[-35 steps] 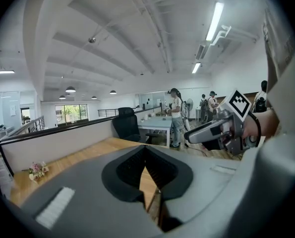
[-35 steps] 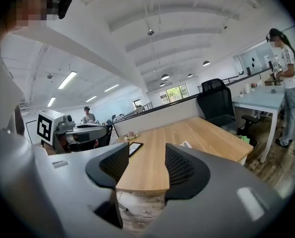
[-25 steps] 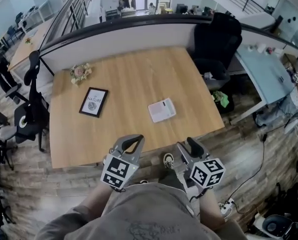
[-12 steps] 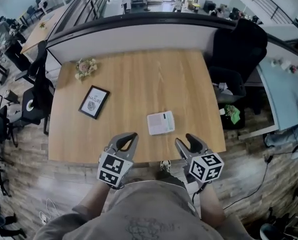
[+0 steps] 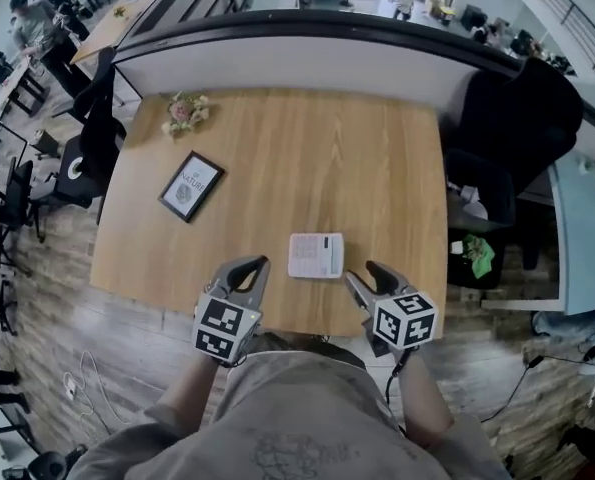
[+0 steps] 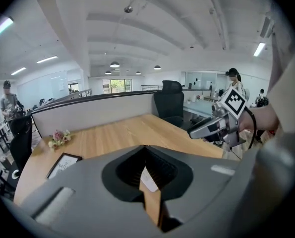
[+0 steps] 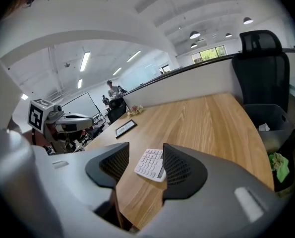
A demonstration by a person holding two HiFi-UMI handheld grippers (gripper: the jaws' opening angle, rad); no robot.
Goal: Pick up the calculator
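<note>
Read "NATURE" on the framed picture (image 5: 189,186), black-framed and flat on the left part of the wooden desk (image 5: 377,148); could not make out the smaller print around that word. Noted a small bunch of flowers (image 5: 184,111) near the far left corner. Saw only black-and-white square markers on the cubes of both grippers, and key print on the calculator too small to read.

Saw the left gripper (image 5: 258,264) over the desk's near edge, just left of the calculator (image 5: 315,255) and apart from it, jaws pressed together at the tips and pinching nothing. Caught only a white sliver of the calculator (image 6: 148,180) through the slit behind those tips in the left gripper view.

Found the calculator lying flat close to the near edge, between the two grippers and slightly beyond their tips. Looked white and rectangular, with rows of pale keys and a darker display strip along the right-hand side.

Saw the right gripper (image 5: 361,271) just right of it, jaws spread, empty, not touching. Framed the calculator (image 7: 150,164) in that gap in the right gripper view, on the desk ahead. Noted a black office chair (image 5: 517,118) past the desk's right edge.
</note>
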